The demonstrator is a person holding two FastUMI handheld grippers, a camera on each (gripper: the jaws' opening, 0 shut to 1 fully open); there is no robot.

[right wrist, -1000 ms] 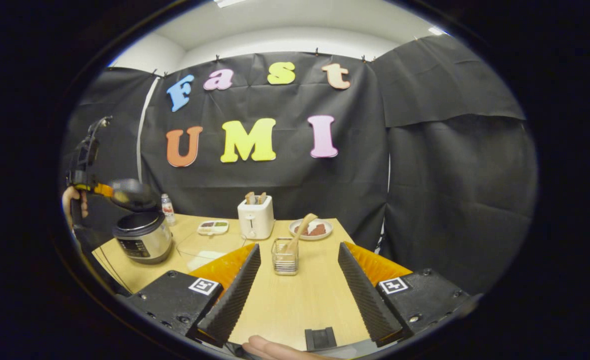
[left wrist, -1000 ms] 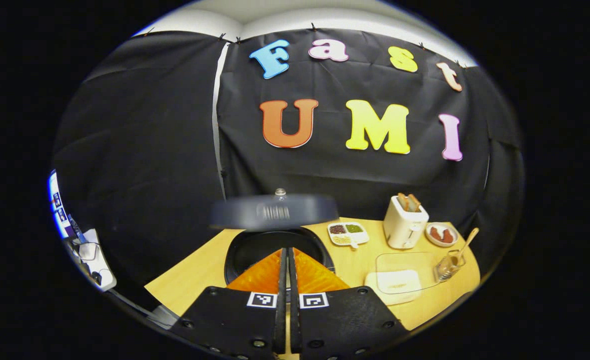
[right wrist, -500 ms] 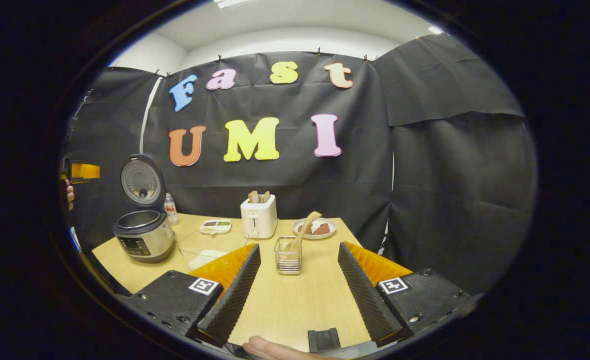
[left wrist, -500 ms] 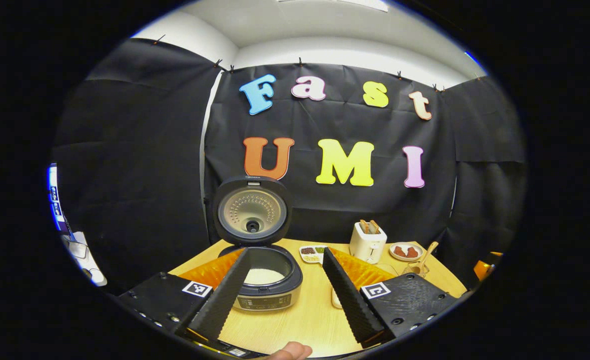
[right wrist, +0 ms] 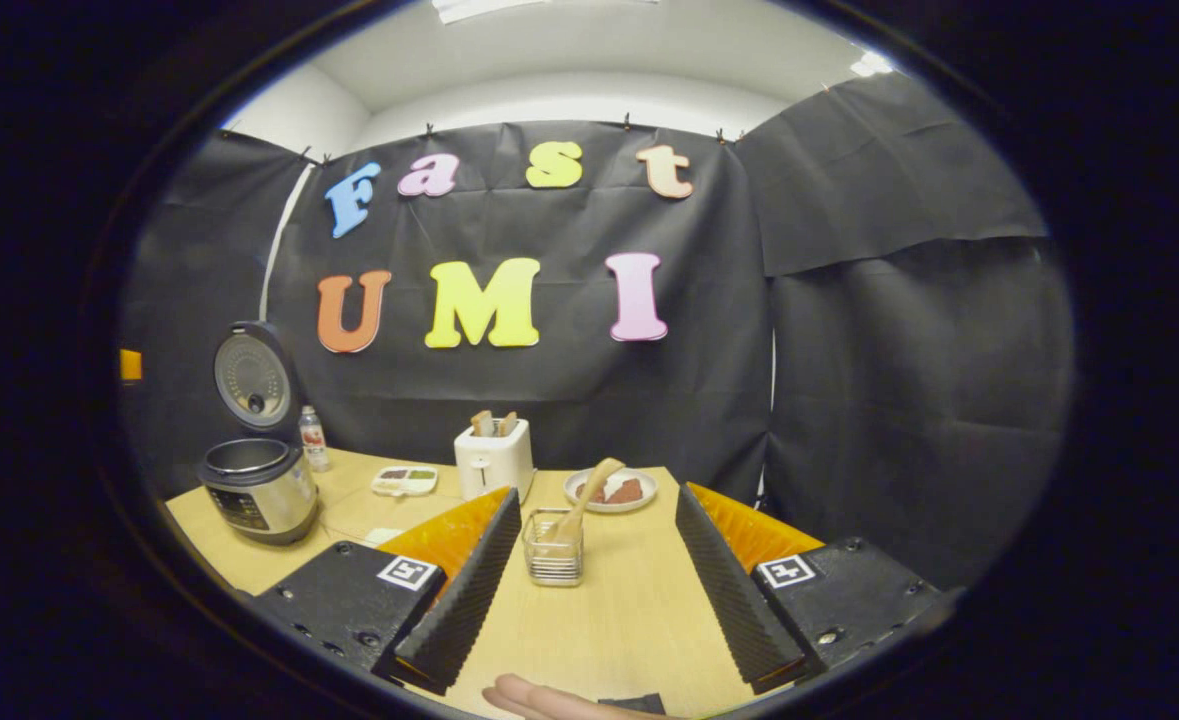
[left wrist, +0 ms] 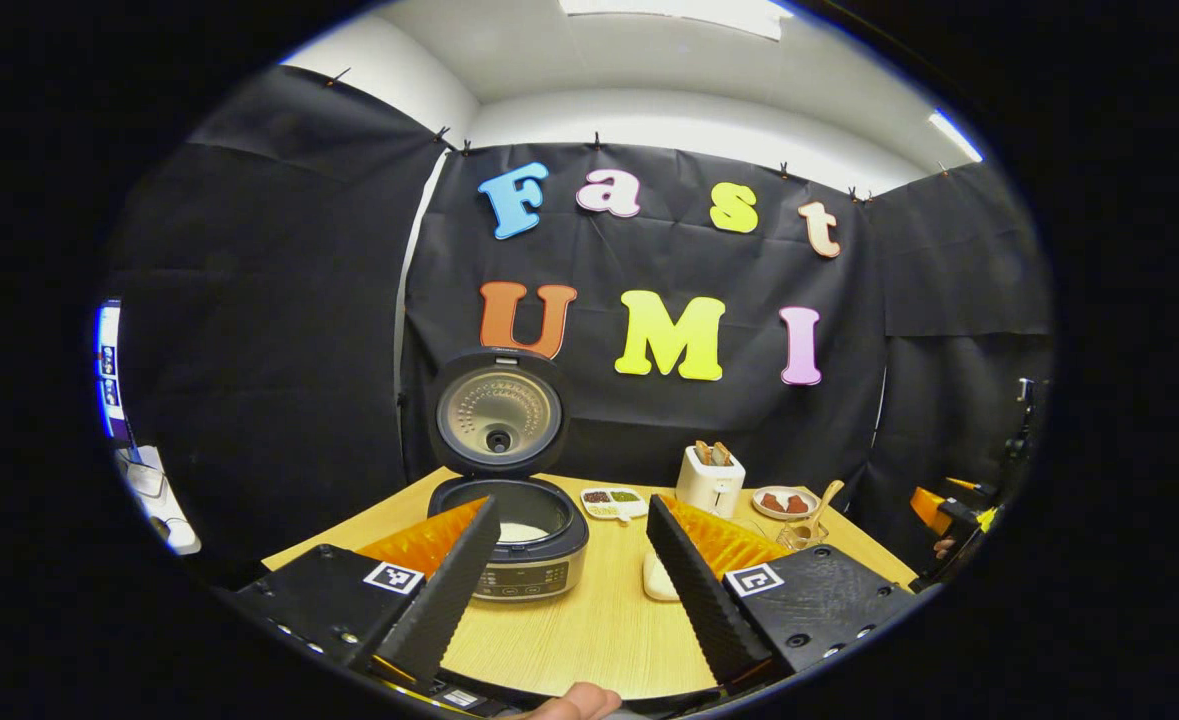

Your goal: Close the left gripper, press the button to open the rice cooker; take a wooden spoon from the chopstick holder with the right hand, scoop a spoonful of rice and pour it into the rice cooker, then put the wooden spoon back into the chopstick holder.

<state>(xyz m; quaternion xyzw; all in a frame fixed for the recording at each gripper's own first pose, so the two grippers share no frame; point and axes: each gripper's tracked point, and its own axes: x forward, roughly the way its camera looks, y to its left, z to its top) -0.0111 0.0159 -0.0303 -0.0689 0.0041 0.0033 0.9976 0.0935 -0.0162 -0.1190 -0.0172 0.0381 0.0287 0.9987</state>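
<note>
While both grippers' fingers gape empty, the light, stiff wooden spoon (right wrist: 585, 497), leaning toward one o'clock in the chopstick holder (right wrist: 552, 547), wants pinching by its raised handle

My left gripper (left wrist: 569, 570) had two flat black blocks with small round screws, and each block wore a little black-and-white square sticker. The long fingers (left wrist: 449, 600) had tiny ridges like saw teeth. My right gripper (right wrist: 594, 575) looked the same. A bare fingertip (right wrist: 529, 695) peeked up below it.
</note>
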